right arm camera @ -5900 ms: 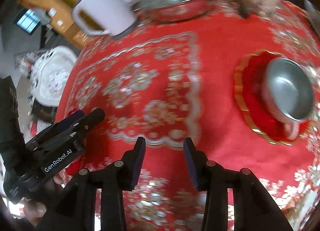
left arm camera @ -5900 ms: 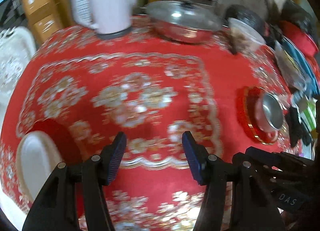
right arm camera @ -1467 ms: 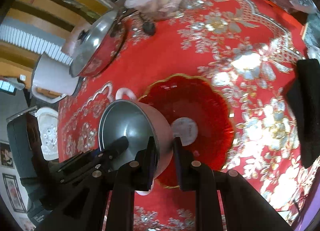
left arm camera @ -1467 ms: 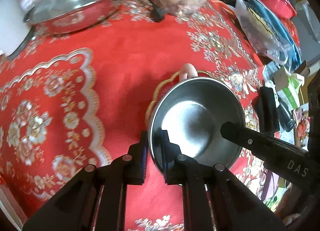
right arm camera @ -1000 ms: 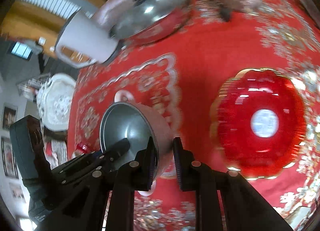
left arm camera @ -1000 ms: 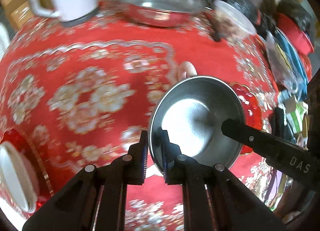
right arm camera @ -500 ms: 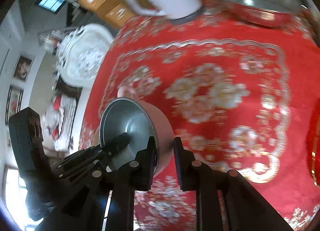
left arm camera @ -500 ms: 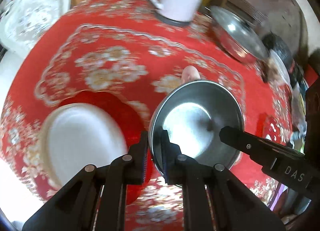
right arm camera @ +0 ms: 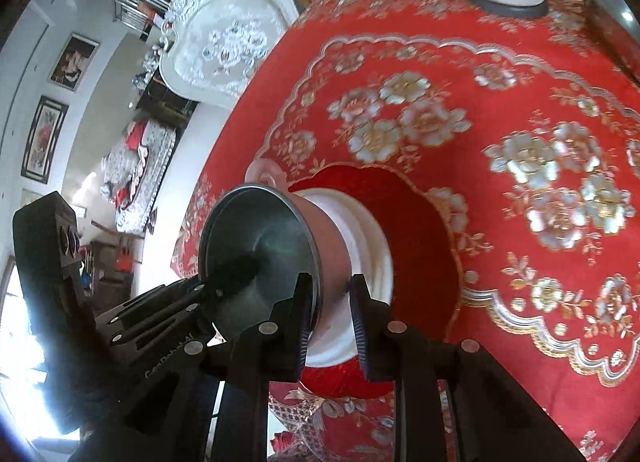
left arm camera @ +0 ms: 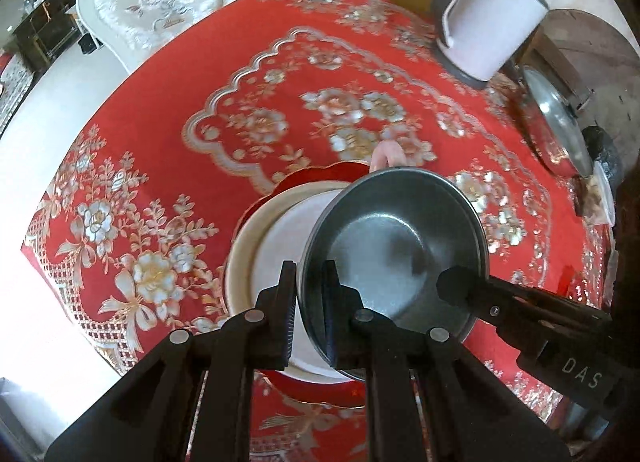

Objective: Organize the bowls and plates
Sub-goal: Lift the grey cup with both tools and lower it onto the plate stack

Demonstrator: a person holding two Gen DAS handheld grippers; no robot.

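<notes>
Left wrist view: left gripper pinches steel bowl rim at 9 o'clock; right gripper bites rim at 4 o'clock. Bowl above white plate on red plate; contact unclear. Open table toward 12, table edge at 8.

Right wrist view: right gripper clamps bowl rim; left gripper opposite. Bare tablecloth at 3.

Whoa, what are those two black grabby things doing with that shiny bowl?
A person is tidying dishes with a gripper in each hand. Both the left gripper and the right gripper have their jaws pinched on the rim of the metal bowl, one on each side. The bowl is held over a white plate that sits on a red plate on the red tablecloth. It looks about to be set down there.
</notes>
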